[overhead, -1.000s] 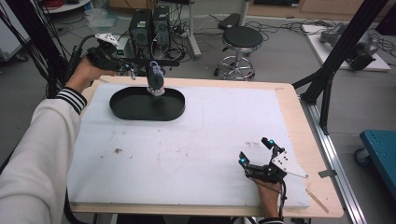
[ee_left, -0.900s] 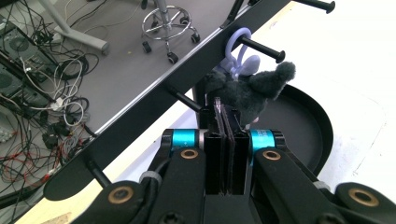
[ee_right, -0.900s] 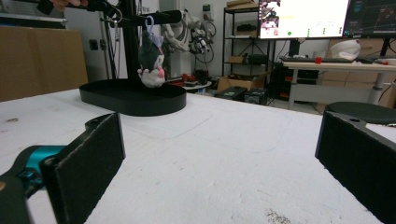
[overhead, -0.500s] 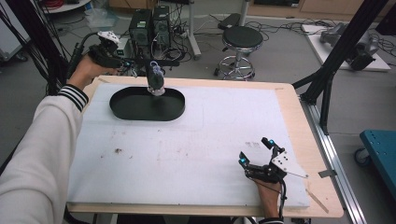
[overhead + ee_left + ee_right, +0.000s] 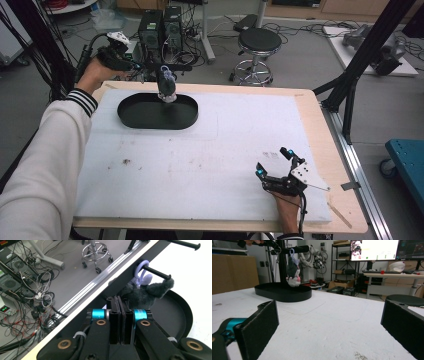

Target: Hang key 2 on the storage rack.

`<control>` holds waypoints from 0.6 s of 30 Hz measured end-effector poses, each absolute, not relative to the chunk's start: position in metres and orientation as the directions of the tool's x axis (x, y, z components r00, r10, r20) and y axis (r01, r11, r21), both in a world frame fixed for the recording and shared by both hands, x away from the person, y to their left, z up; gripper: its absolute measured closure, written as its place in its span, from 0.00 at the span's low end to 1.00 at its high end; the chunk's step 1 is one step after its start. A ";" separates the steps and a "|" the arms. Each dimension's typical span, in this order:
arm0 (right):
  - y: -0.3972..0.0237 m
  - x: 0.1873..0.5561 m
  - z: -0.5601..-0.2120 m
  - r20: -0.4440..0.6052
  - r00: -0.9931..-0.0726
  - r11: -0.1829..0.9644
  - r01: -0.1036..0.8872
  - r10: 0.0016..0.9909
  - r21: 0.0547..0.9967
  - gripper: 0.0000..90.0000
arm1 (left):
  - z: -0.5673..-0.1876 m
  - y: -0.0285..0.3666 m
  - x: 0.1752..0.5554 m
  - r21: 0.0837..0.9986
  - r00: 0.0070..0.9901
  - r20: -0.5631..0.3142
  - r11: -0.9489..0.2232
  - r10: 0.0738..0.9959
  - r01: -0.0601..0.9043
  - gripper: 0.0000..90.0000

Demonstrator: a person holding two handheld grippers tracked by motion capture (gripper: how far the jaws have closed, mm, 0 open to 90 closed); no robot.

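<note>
At the upper left of the high view, we hold the left hand-held gripper (image 5: pixel 150 65) pressed together on the plush toy keychain (image 5: pixel 166 86), which hangs upright, long axis vertical, head up, over the black oval tray (image 5: pixel 185 116). Lower right, our right hand-held gripper (image 5: pixel 274 162) rests spread on the worktop (image 5: pixel 210 165).

The left gripper (image 5: pixel 121 315) has its black jaws pressed flat together, nothing visibly between the pads. Just beyond them a grey plush toy (image 5: pixel 147 293) hangs by a lilac ring (image 5: pixel 141 267) from a black rod (image 5: pixel 157 272), over the black tray (image 5: pixel 183 312). Off the table edge, cables (image 5: pixel 40 297) and a stool (image 5: pixel 96 255) crowd the grey floor.
</note>
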State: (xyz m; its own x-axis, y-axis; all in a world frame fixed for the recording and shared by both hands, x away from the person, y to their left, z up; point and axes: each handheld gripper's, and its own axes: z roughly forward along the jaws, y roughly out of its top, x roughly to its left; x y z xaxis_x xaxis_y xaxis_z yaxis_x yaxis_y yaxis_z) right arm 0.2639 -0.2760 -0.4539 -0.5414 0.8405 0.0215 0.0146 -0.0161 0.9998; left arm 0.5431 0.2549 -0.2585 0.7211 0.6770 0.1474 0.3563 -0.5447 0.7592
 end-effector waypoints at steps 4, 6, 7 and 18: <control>-0.276 0.264 -0.454 0.022 -0.541 -0.016 0.015 0.840 1.000 0.01 | -0.260 0.254 0.545 0.761 0.712 0.158 -0.544 0.684 0.354 0.98; -0.276 0.264 -0.454 0.021 -0.541 -0.016 0.015 0.841 1.000 0.01 | -0.260 0.254 0.545 0.761 0.708 0.167 -0.546 0.686 0.350 0.98; -0.276 0.264 -0.454 0.021 -0.541 -0.015 0.014 0.841 1.000 0.01 | -0.261 0.254 0.546 0.763 0.704 0.167 -0.543 0.690 0.352 0.97; -0.276 0.264 -0.454 0.020 -0.542 -0.015 0.014 0.840 1.000 0.01 | -0.254 0.265 0.536 0.860 0.632 0.171 -0.427 0.756 0.278 0.33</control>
State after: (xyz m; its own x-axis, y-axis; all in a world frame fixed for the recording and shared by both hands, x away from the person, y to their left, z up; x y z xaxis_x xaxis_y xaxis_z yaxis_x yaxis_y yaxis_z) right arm 0.2638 -0.2760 -0.4539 -0.5421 0.8401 0.0201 0.0142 -0.0147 0.9998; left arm 0.5361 0.2645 -0.2535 0.6320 0.7558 0.1711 0.2783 -0.4275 0.8601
